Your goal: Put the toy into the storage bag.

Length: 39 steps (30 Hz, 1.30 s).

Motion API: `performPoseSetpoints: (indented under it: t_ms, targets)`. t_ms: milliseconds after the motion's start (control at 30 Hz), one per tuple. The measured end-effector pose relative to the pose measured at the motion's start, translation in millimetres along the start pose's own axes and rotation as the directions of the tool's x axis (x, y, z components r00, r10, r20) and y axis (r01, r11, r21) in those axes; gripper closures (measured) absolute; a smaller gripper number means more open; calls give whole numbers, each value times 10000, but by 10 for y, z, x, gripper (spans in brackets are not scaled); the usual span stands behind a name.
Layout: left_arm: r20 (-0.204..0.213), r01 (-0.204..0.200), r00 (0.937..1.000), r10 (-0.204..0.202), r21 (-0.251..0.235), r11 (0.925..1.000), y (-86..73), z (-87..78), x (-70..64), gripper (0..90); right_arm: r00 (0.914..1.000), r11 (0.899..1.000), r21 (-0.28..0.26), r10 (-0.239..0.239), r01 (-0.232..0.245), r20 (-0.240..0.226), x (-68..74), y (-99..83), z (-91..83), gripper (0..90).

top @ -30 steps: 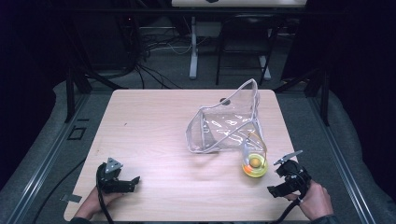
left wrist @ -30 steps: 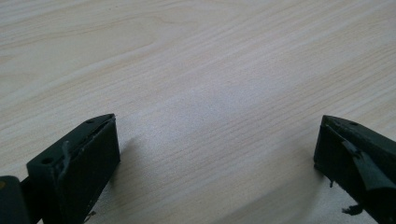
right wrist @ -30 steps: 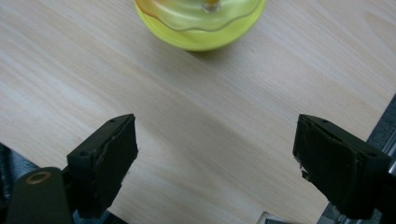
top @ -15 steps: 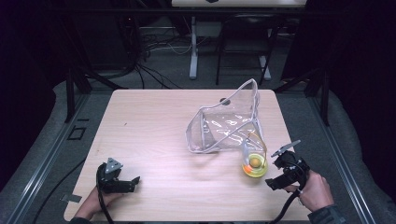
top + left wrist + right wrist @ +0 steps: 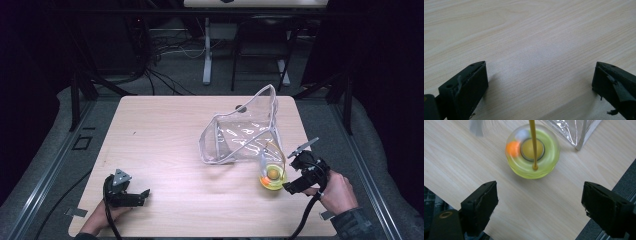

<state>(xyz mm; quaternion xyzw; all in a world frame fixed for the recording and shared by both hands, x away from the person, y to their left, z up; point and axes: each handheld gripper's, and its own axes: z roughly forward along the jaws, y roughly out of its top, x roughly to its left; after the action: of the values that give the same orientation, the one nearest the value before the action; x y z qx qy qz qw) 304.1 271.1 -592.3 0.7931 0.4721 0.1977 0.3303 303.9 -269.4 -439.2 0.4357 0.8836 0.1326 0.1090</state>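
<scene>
right gripper (image 5: 304, 176), jaws wide and empty just beside the yellow-green toy (image 5: 272, 175), might knock it rolling.

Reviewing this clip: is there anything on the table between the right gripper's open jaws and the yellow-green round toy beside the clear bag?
Nothing visible. The right gripper is open, with bare wooden table between it and the yellow-green round toy. The clear bag lies beyond the toy, not in the path.

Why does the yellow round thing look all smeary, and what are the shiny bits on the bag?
Right gripper view: the yellow-green round transparent toy is soft with blur. High view: the clear plastic bag carries white glare streaks. Left gripper view: soft shadows beside the jaws on the wooden table.
</scene>
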Motion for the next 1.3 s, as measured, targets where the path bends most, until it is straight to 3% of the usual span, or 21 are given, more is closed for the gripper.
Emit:
performPoseSetpoints:
  t_ms: [400,567,767,1200,1233,1300]
  targets:
    - [42,-78,10000,78,5,10000,0,-1,1,2,9985,9983,193,-555,554,36,28,277,-112,184]
    - [62,-93,9999,92,16,10000,1,-1,0,2,9966,9965,186,-817,816,98,49,364,-182,250]
    - [91,-120,9999,120,18,9999,0,-2,-2,2,9949,9950,203,-984,980,200,80,454,-242,394]
    - [117,-130,9998,130,-1,9999,1,0,-4,2,9859,9827,909,-1645,1613,292,151,716,-359,555]
    - [124,-118,9999,118,3,9999,0,0,-5,2,9833,9766,1267,-1791,1736,332,155,771,-364,588]
    - [126,-120,9998,120,3,9999,0,0,-5,2,9821,9750,1333,-1843,1776,396,159,794,-365,603]
